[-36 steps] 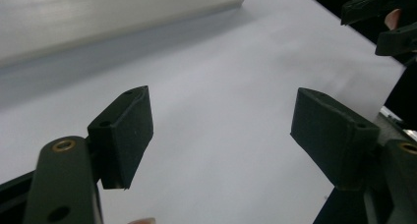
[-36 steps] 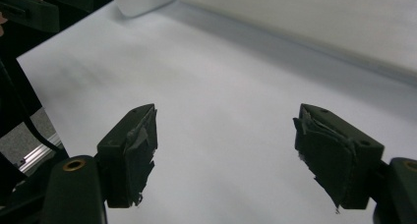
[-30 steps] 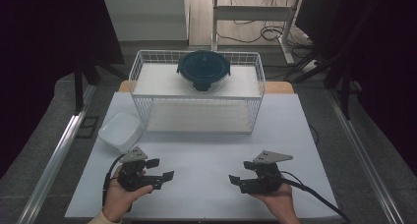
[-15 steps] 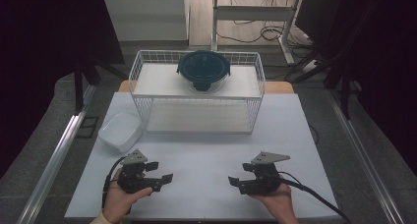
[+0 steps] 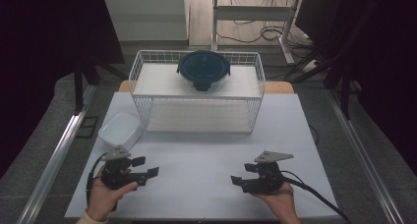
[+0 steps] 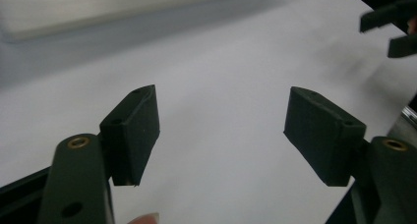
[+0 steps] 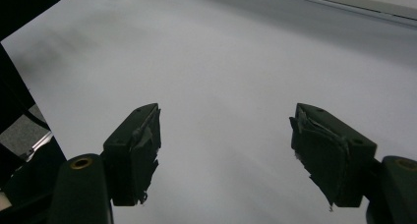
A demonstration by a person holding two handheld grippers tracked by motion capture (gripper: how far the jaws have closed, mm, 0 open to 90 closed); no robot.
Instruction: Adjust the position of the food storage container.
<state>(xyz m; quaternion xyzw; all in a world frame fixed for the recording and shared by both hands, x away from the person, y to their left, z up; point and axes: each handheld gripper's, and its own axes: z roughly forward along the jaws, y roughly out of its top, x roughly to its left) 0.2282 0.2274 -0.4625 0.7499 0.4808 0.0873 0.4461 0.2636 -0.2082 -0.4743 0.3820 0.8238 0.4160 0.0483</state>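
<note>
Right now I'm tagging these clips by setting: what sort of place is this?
Probably a lab recording station, not a home: a white table ringed by dark curtains, loose cables on the floor behind, and a staged wire basket with a lidded container.

High view overhead, facing forward – gripper views low, close; all share white table (image 5: pixel 206 155).
</note>
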